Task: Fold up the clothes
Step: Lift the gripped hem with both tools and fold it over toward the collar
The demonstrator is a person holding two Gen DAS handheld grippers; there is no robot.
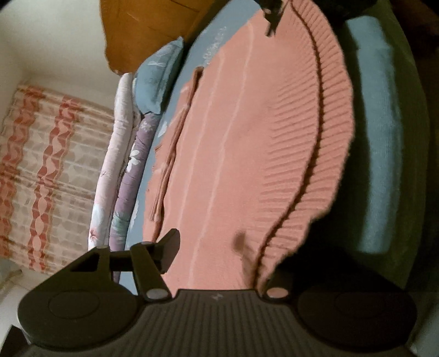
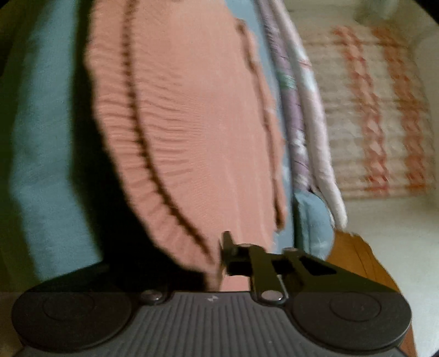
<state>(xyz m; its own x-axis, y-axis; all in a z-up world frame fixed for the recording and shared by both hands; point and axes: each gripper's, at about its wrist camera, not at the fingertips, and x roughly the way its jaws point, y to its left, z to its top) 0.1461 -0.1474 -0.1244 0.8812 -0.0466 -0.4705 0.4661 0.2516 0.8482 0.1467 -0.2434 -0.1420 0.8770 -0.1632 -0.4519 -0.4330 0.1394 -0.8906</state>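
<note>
A pink knitted sweater [image 1: 233, 137] lies spread on the blue bedsheet [image 1: 381, 137], with its ribbed hem [image 1: 310, 164] nearest the bed's edge. My left gripper [image 1: 219, 255] stands open at one hem corner. Its left finger [image 1: 168, 247] shows beside the cloth; the other finger is hidden under the hem. In the right wrist view the sweater [image 2: 197, 123] fills the middle, and my right gripper [image 2: 221, 261] is shut on the hem's corner [image 2: 192, 233]. Only one of its fingers [image 2: 229, 252] shows. A dark shape [image 1: 271, 19] on the far hem looks like that gripper.
Folded floral quilts [image 1: 131, 164] and a blue pillow [image 1: 159, 82] lie along the far side of the bed, also seen as quilts [image 2: 301, 109]. A wooden headboard [image 1: 142, 30] stands behind. A red-and-white patterned cloth [image 1: 41, 164] hangs by the white wall.
</note>
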